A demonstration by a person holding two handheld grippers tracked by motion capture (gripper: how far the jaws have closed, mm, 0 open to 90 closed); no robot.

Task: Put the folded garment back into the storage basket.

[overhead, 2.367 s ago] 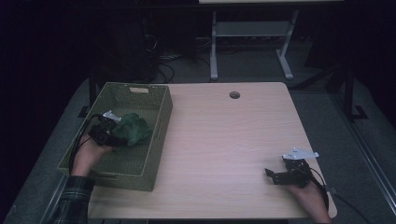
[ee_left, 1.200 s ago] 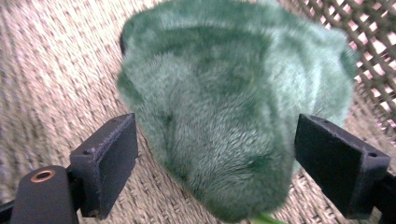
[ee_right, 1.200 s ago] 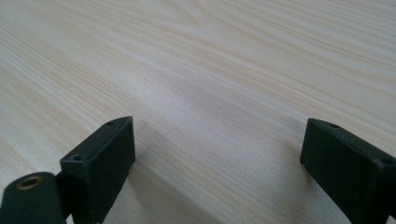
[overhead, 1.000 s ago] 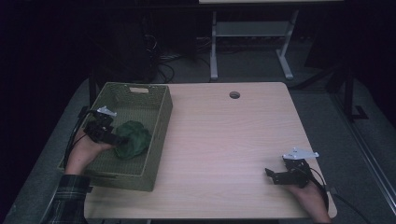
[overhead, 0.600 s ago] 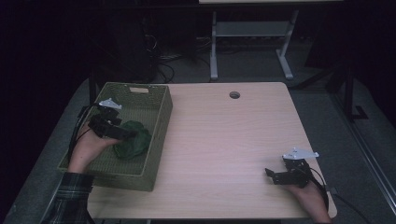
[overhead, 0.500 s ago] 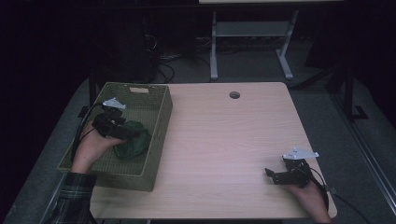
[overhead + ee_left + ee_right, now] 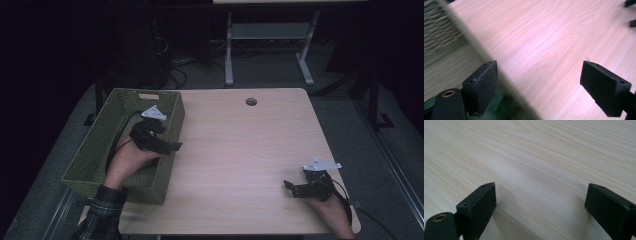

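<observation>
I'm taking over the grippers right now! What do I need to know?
Left gripper: open, holding nothing, above the right wall of the green basket, jaws pointing out over the table.
Right gripper: open, holding nothing, low over the table's near right corner.
A bit of green cloth shows just under the left jaws; how it lies is unclear.
Done: nothing sits on the tabletop yet.
Left: probably grip the cloth and bring it out.

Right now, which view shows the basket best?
The high view: the whole green woven basket sits at the table's left edge, with the left gripper over its right wall. The left gripper view catches just a blurred piece of weave. The right gripper view faces bare tabletop.
</observation>
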